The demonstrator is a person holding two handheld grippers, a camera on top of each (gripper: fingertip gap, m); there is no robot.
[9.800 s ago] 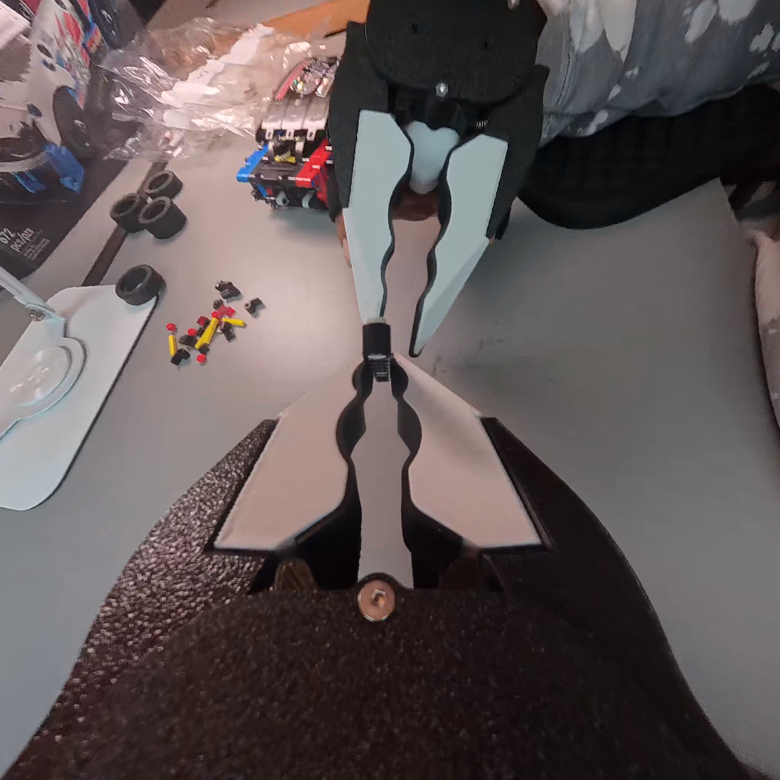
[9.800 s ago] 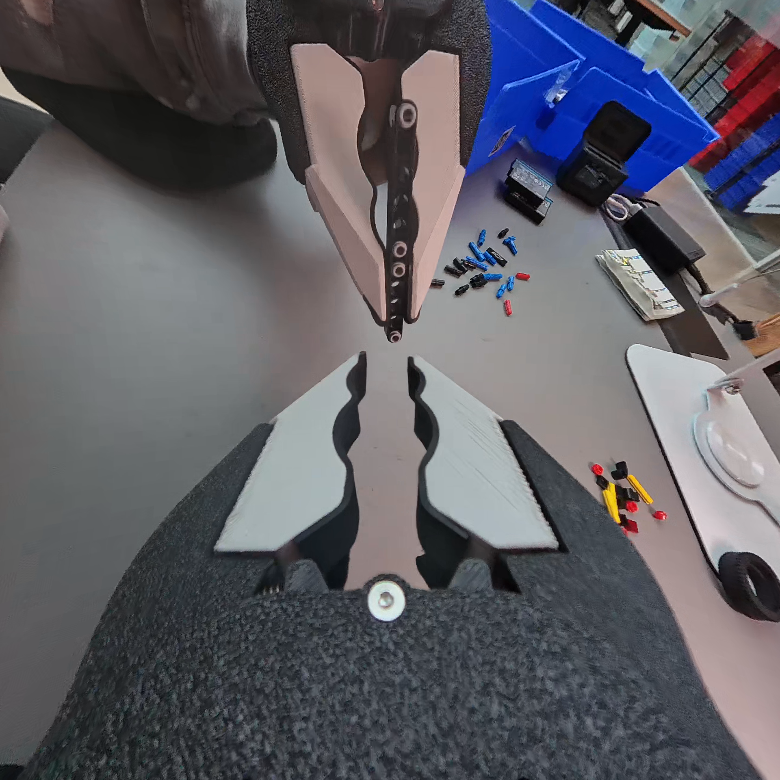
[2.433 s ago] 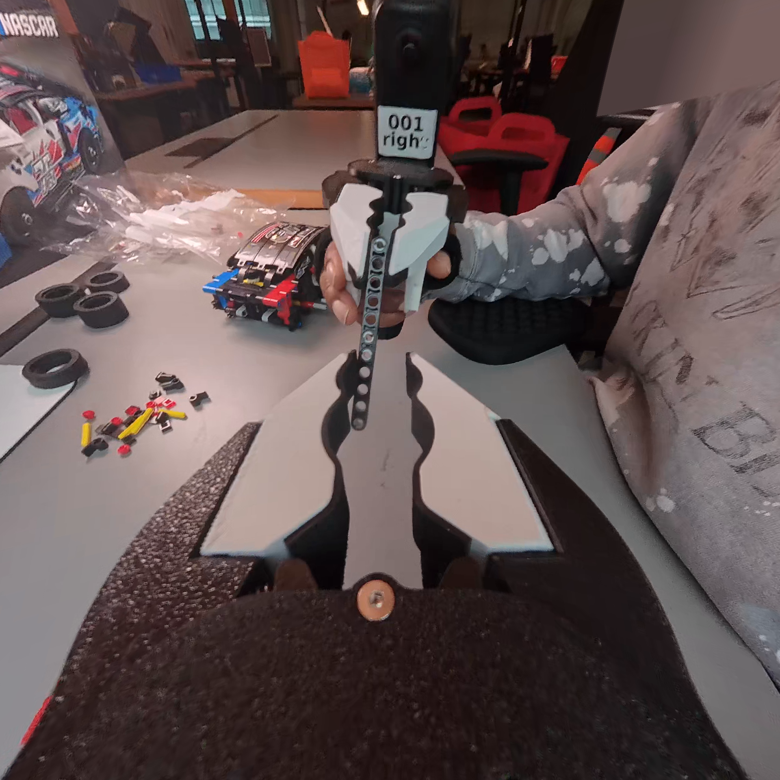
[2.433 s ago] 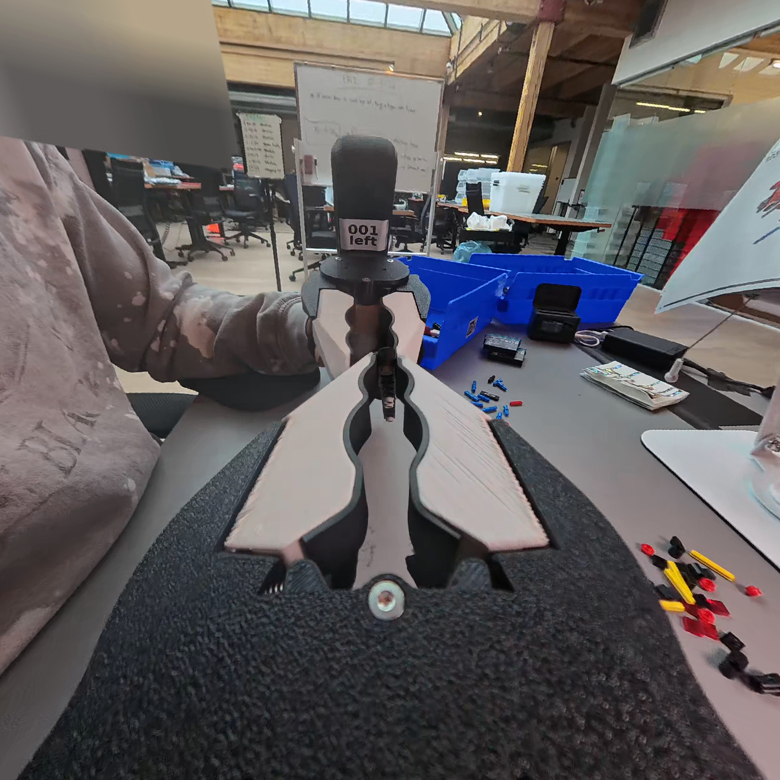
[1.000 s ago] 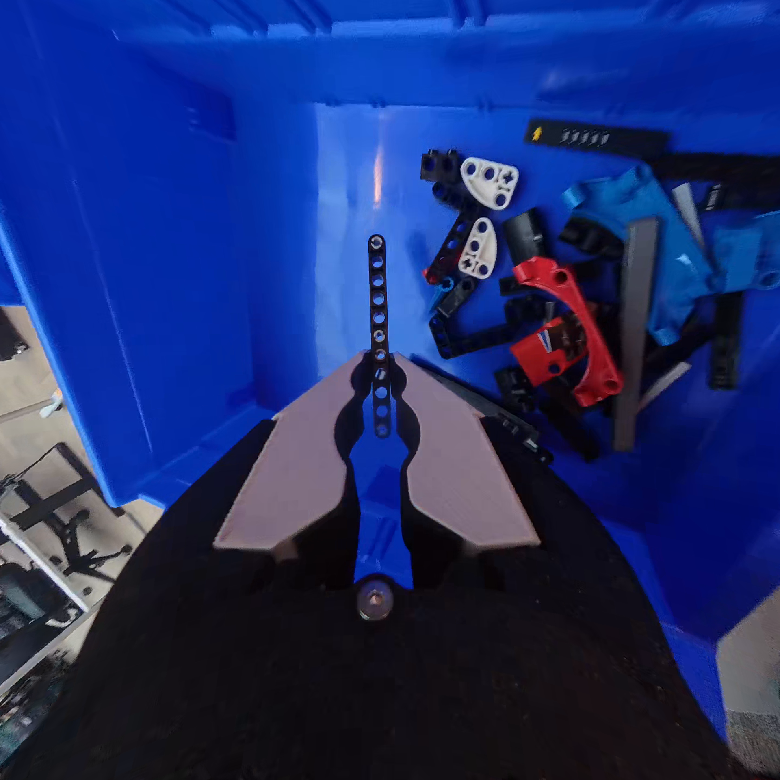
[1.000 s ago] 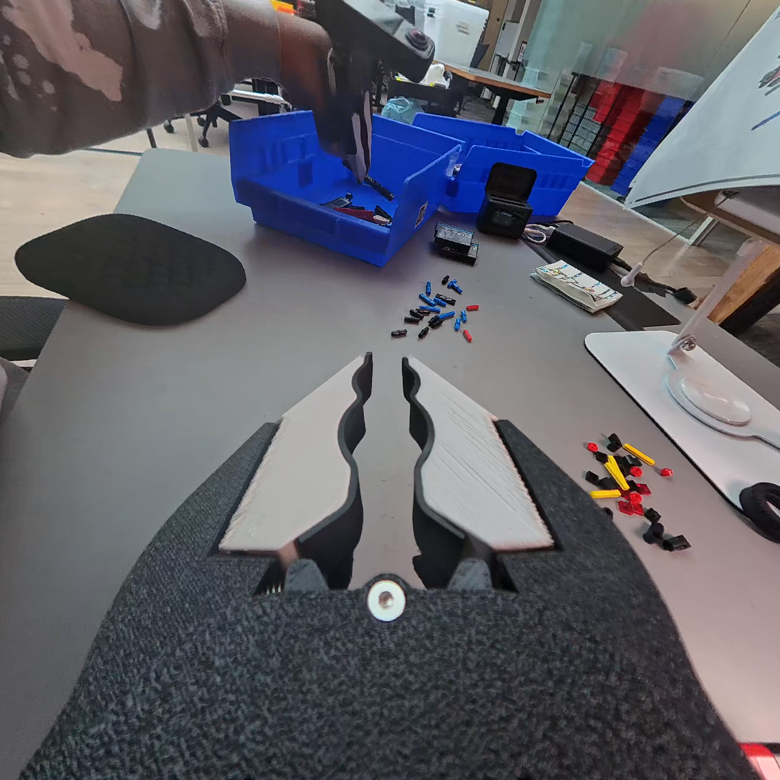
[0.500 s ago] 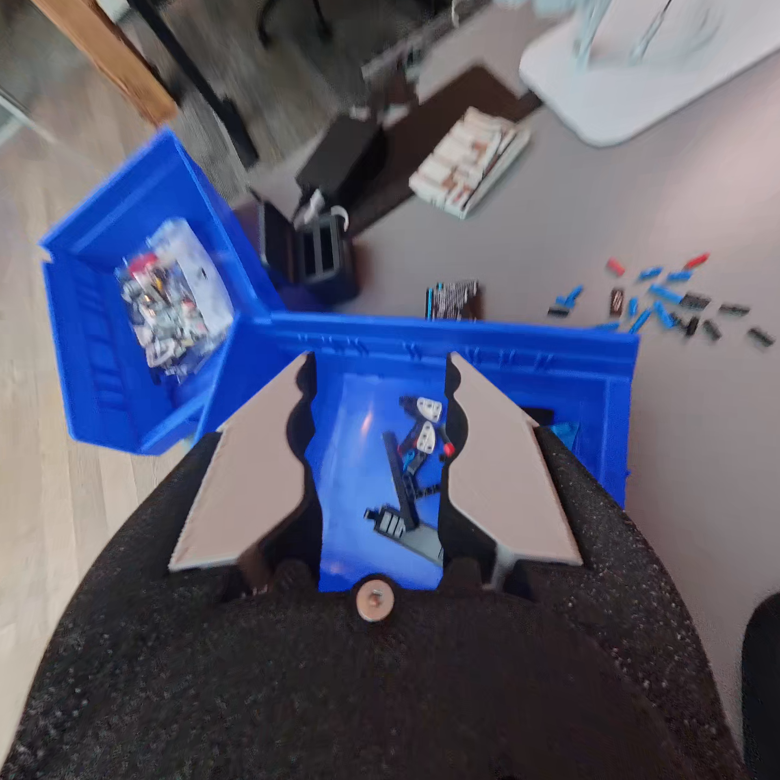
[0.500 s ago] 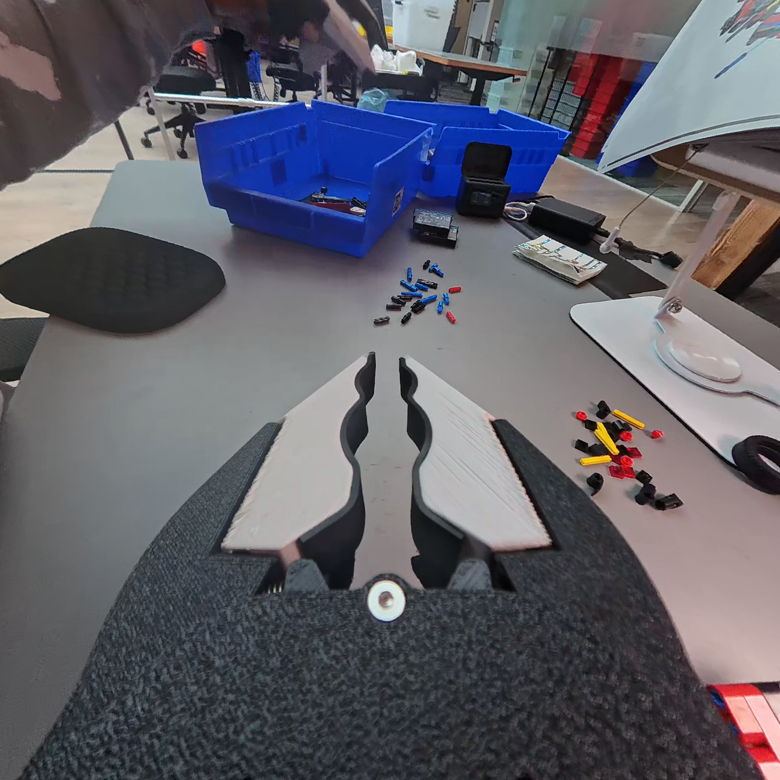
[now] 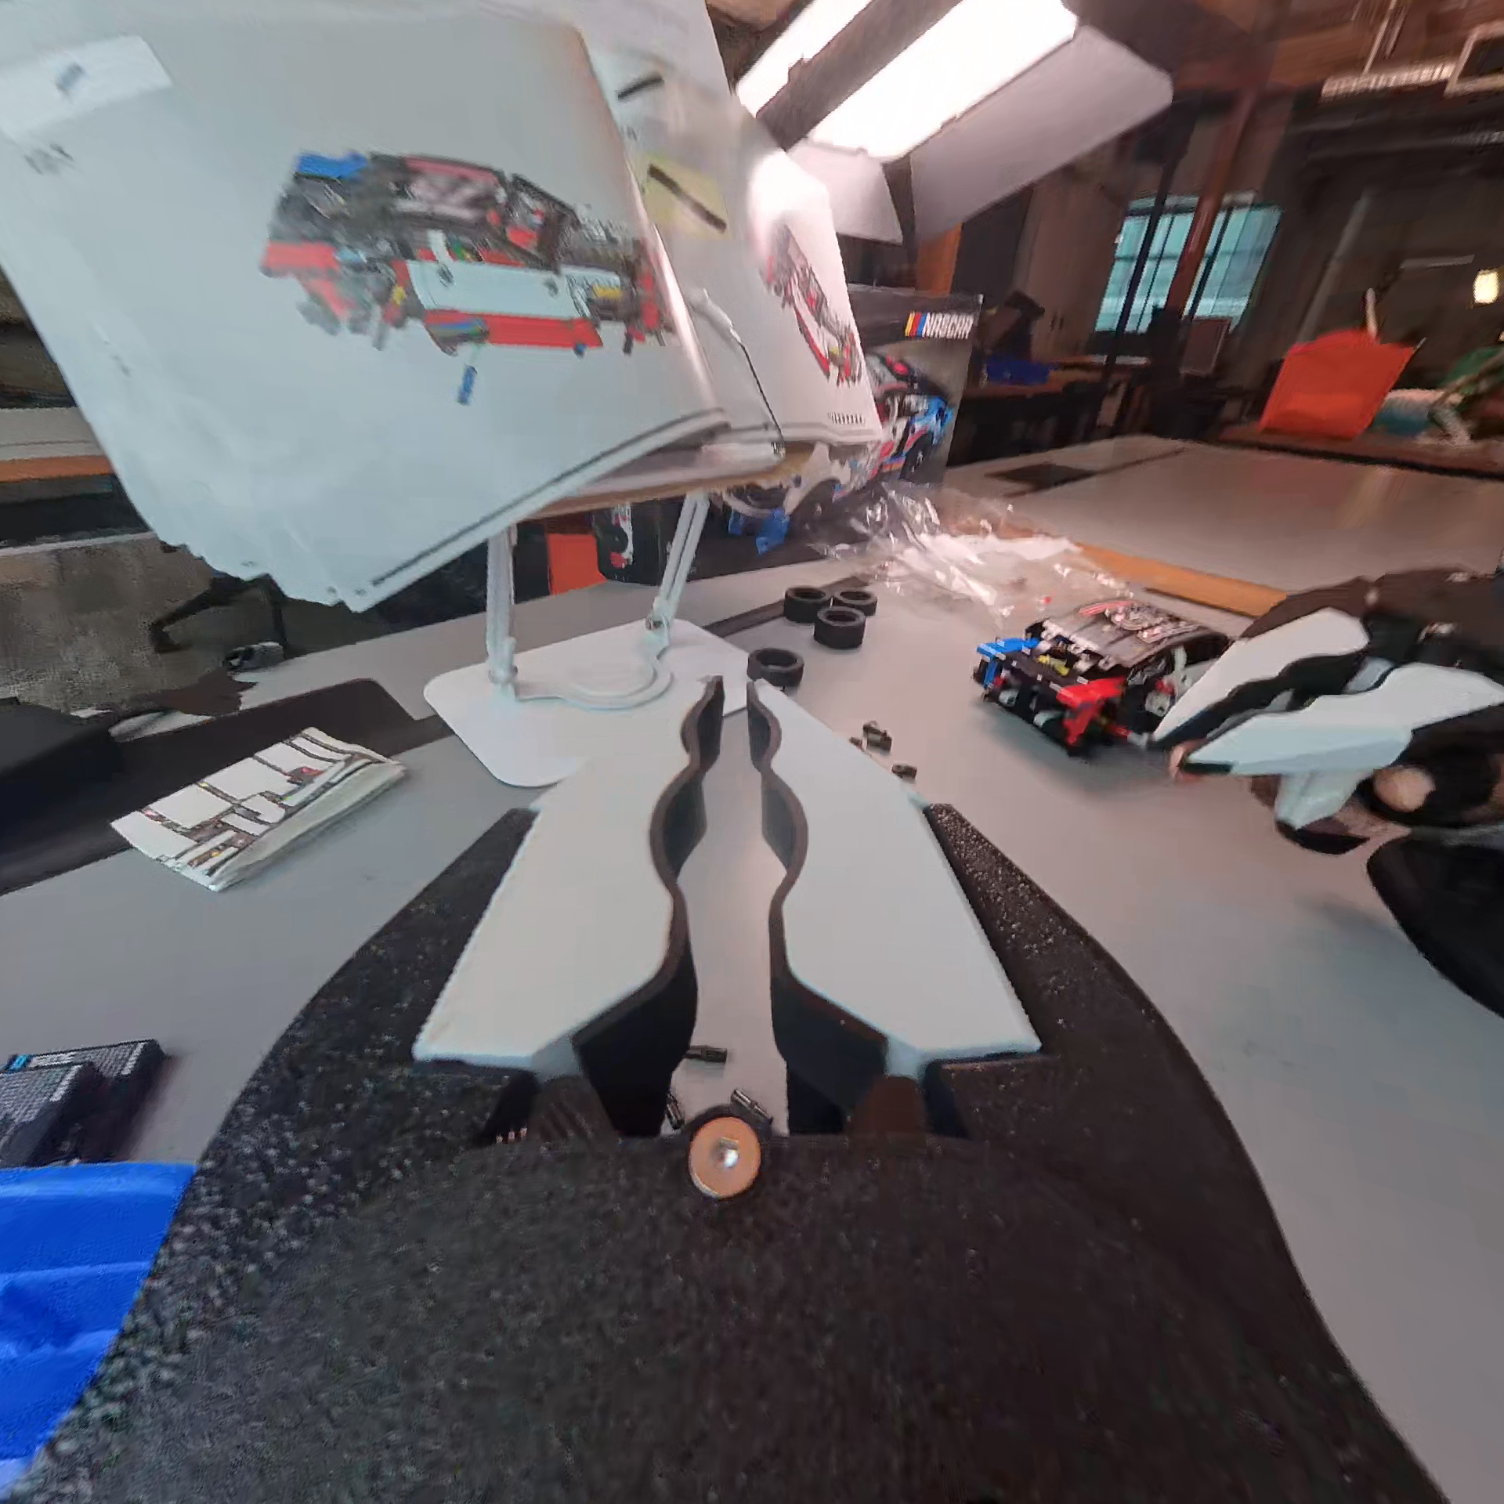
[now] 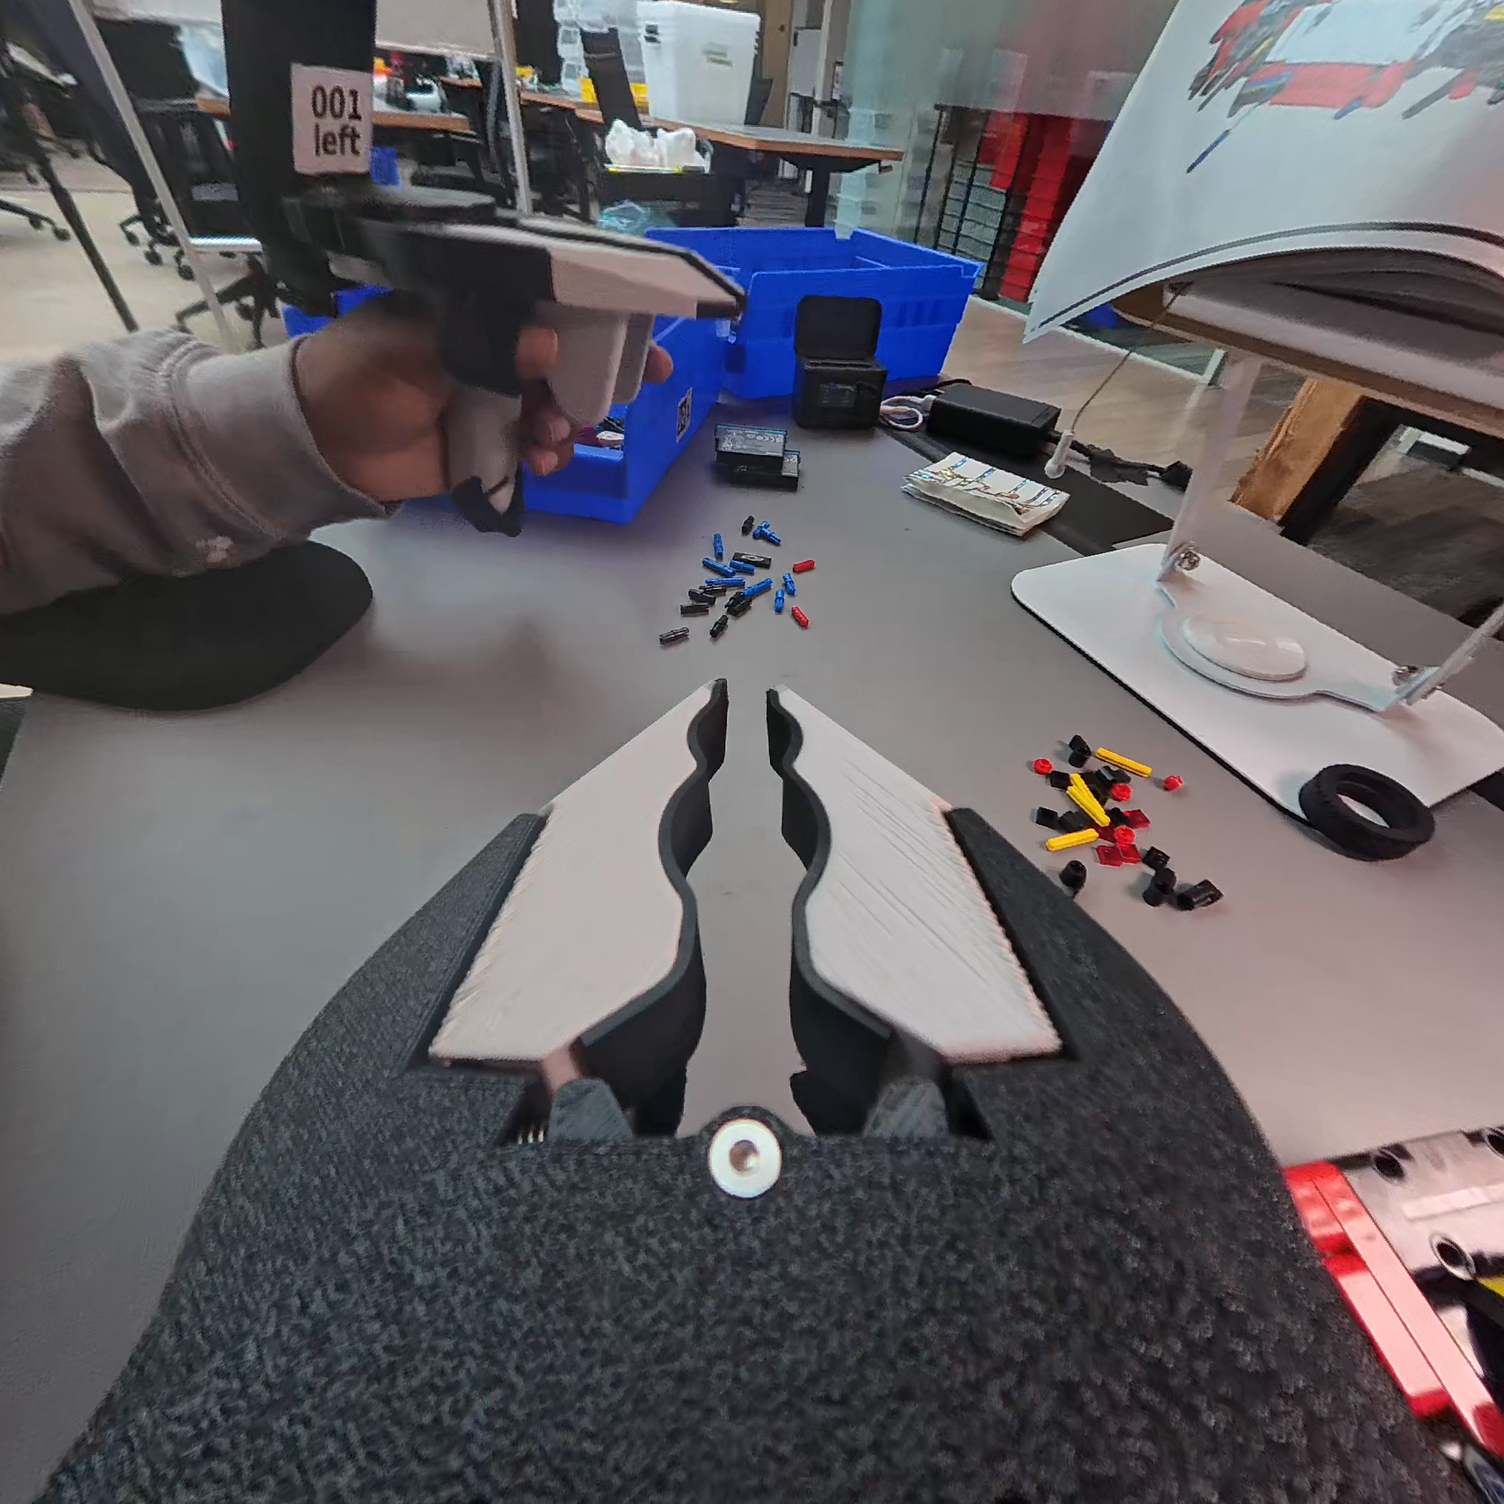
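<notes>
Grey table (image 10: 325, 854): L gripper (image 9: 733, 692) & R gripper (image 10: 746, 690) both empty w/ narrow gaps, blue/black pins (image 10: 736, 582) ahead of R.

- Four black rubber tyres (image 9: 838, 627)
- Two blue plastic bins (image 10: 846, 281)
- One partly built toy-brick car (image 9: 1090, 669)
- Two folded paper leaflets (image 10: 983, 493)
- Three yellow rods (image 10: 1086, 797)

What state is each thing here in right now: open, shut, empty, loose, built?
left gripper: fingers slightly apart, empty
right gripper: fingers slightly apart, empty
instruction book: open on its stand
toy car: partly built, wheels off
tyres: loose on table
blue bin: open-topped, holding parts
</notes>
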